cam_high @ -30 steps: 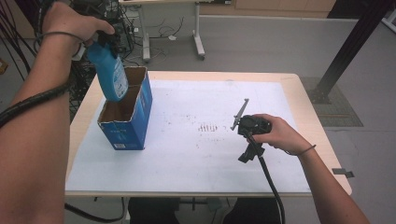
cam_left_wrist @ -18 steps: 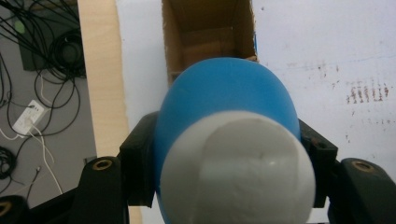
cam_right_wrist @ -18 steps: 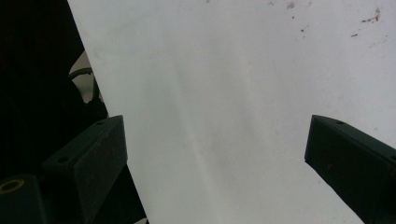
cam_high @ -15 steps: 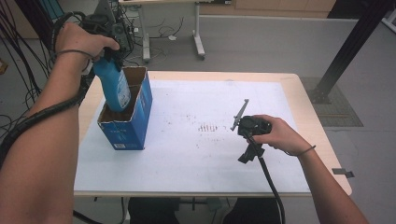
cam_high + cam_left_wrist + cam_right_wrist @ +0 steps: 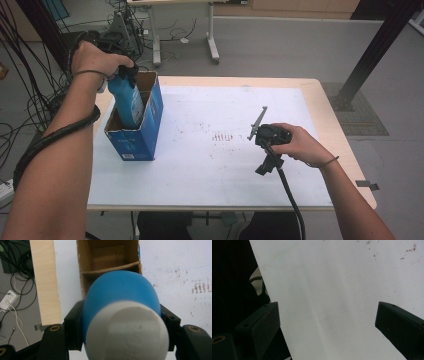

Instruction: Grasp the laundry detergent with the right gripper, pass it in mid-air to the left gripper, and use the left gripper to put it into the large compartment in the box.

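Your left gripper (image 5: 122,322) is clamped on the single blue bottle (image 5: 126,100), white cap (image 5: 126,332) toward its camera. The bottle's base sits inside the one open blue carton (image 5: 137,132) at the table's (image 5: 200,185) far left; a cardboard divider (image 5: 110,267) crosses the carton just beyond the bottle. Your right gripper (image 5: 327,317), jaws wide apart and empty, rests on the white mat (image 5: 220,115) at right, well apart.
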Tool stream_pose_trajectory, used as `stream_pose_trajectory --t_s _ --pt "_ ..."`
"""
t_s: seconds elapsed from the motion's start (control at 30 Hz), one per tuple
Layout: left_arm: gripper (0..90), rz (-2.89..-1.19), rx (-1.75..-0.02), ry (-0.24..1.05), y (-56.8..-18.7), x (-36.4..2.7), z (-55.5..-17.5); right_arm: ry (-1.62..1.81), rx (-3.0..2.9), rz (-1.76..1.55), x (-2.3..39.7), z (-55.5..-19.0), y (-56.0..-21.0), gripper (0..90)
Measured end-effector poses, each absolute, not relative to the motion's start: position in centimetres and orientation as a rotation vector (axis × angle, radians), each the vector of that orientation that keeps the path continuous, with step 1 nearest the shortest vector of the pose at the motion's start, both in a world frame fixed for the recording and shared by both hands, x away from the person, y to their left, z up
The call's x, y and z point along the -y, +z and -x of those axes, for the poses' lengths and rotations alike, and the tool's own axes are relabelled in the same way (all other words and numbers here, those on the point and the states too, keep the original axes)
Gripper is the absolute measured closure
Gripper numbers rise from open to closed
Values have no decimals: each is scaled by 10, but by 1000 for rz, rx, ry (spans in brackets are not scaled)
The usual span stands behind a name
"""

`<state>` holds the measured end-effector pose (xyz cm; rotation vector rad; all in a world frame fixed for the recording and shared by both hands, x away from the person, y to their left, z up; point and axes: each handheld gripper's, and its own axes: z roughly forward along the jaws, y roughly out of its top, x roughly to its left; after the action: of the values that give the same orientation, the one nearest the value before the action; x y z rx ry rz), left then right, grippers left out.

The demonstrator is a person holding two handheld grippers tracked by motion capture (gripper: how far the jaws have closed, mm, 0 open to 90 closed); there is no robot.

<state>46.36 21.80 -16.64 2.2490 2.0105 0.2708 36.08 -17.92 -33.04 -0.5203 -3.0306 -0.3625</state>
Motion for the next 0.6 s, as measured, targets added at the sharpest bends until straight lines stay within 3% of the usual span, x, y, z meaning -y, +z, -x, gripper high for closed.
stream_pose_trajectory --t_s 0.6 --pt "379 -2230 -2033 265 -209 -226 -464 -377 3026 521 180 -361 -332 58"
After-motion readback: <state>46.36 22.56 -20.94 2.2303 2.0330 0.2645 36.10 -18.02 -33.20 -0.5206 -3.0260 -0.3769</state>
